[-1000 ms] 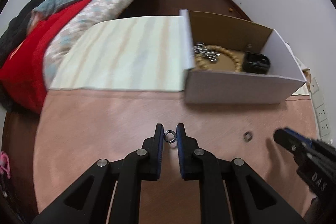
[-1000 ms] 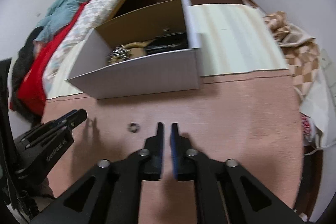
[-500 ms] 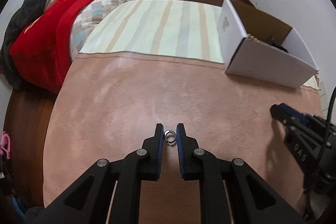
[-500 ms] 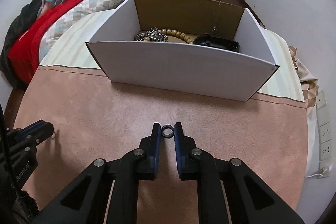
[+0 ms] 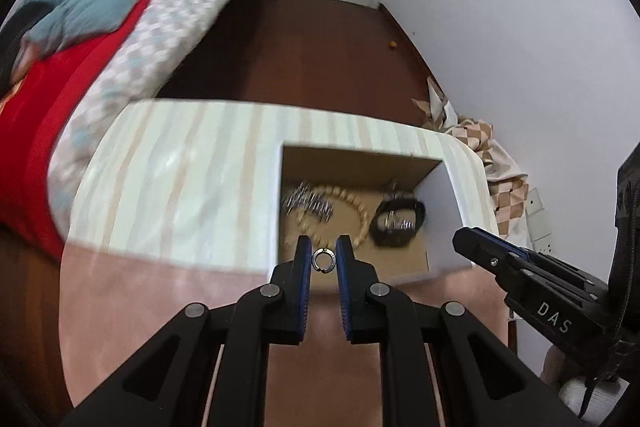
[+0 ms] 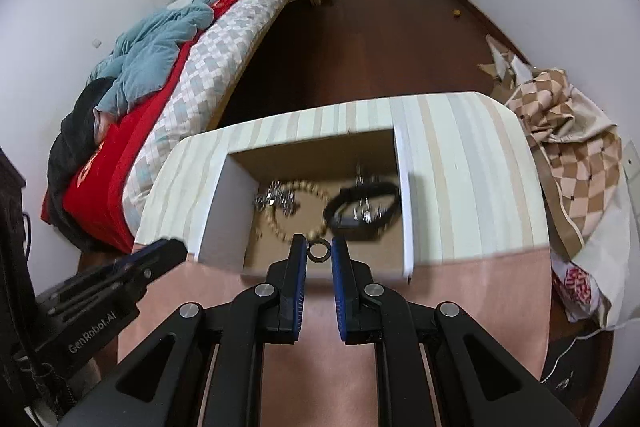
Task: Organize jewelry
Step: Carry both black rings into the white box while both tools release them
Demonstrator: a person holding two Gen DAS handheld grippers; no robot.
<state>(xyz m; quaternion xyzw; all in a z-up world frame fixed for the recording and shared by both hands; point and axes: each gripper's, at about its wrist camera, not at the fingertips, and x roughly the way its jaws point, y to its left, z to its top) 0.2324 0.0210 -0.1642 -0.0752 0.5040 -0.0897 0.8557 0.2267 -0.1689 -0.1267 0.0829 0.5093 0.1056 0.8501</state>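
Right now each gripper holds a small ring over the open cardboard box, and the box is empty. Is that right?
Not quite: the box is not empty. The right wrist view shows a beaded bracelet, a silver chain and a black band inside. Each gripper, left and right, does hold a small ring.

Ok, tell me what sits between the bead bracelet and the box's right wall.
The black band with silver pieces on it lies there, between the bead bracelet and the box's right wall; the right wrist view shows it best.
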